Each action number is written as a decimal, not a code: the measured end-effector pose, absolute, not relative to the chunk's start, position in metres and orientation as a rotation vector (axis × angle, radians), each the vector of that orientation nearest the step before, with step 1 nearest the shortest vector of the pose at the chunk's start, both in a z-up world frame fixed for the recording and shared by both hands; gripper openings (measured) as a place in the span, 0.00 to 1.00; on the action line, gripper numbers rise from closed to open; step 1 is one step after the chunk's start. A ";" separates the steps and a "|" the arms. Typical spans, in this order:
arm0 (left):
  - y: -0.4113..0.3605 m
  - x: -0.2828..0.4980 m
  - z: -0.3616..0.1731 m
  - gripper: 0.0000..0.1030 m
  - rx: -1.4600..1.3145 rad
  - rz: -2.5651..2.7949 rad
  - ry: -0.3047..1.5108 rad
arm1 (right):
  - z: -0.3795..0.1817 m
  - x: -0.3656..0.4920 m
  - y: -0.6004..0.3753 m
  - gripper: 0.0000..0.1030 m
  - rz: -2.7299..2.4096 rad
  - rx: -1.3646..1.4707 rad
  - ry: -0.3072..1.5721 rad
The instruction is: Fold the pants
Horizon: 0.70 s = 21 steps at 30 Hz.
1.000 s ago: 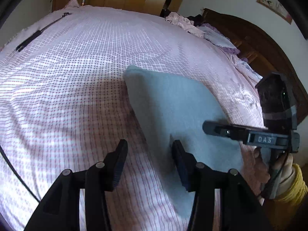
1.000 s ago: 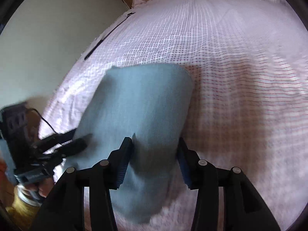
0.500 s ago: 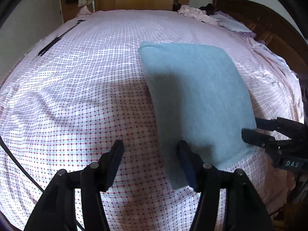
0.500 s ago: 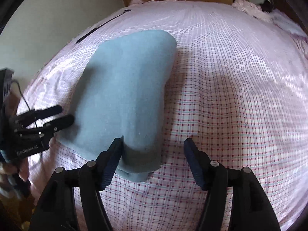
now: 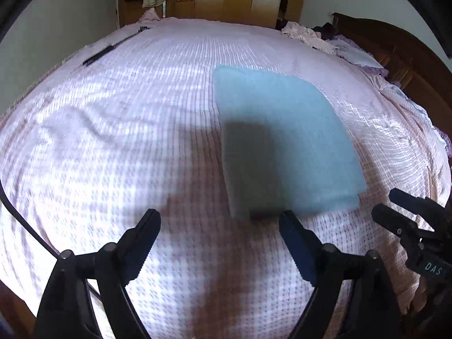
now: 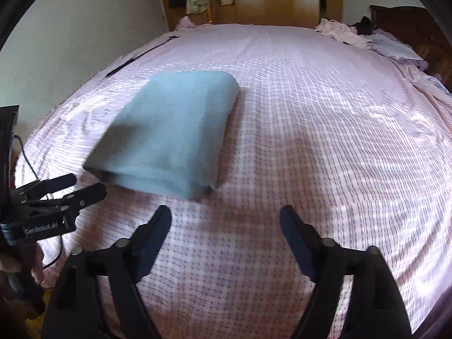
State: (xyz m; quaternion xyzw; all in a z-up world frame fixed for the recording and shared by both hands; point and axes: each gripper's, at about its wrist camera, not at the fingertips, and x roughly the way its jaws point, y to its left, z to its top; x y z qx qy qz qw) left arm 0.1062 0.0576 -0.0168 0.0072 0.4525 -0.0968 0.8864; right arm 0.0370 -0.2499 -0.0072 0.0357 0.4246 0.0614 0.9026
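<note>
Pants [image 5: 282, 138] lie as a compact blue rectangle on the bed [image 5: 113, 141], flat on the checked pink sheet, layered edge visible at the near end. Judged from that shape, the fold looks finished or nearly so.

My left claw [image 5: 217, 243]: jaws wide and opening, nothing between them; only bare sheet shows in the gap. The near-left corner of the bundle sits just beyond my right-hand fingertip, ahead and to the right of centre.

My right claw [image 6: 226, 234]: jaws likewise wide and opening, empty. The bundle lies ahead and to the left; its near-right corner is just past the tips, closer to my left-hand finger.

Key relation: the bundle's long axis runs away from me, roughly along the pointing line of both claws, and the bundle sits between the two claws. Neither is clearly nearer; each faces its own near corner.

Judgement: any further fold or tidy would start from the near short edge, both claws reaching inward. Some motion blur on the fabric, so edge detail is uncertain.
</note>
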 end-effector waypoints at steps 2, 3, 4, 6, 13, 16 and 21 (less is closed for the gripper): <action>0.055 0.101 -0.025 0.90 0.012 -0.194 0.964 | -0.014 0.031 -0.242 0.73 0.099 0.074 0.879; 0.054 0.098 -0.029 0.93 0.014 -0.183 0.971 | -0.019 0.030 -0.243 0.73 0.085 0.080 0.877; 0.052 0.095 -0.034 0.95 0.023 -0.165 0.969 | -0.023 0.028 -0.242 0.74 0.078 0.085 0.875; 0.047 0.095 -0.042 0.96 0.057 -0.137 0.960 | -0.034 0.032 -0.239 0.74 0.070 0.093 0.885; 0.037 0.099 -0.062 1.00 0.124 -0.072 0.961 | -0.055 0.036 -0.239 0.78 0.072 0.104 0.882; 0.035 0.098 -0.066 1.00 0.123 -0.063 0.954 | -0.058 0.035 -0.242 0.80 0.076 0.124 0.862; 0.031 0.095 -0.067 1.00 0.121 -0.057 0.948 | -0.060 0.035 -0.240 0.82 0.073 0.111 0.843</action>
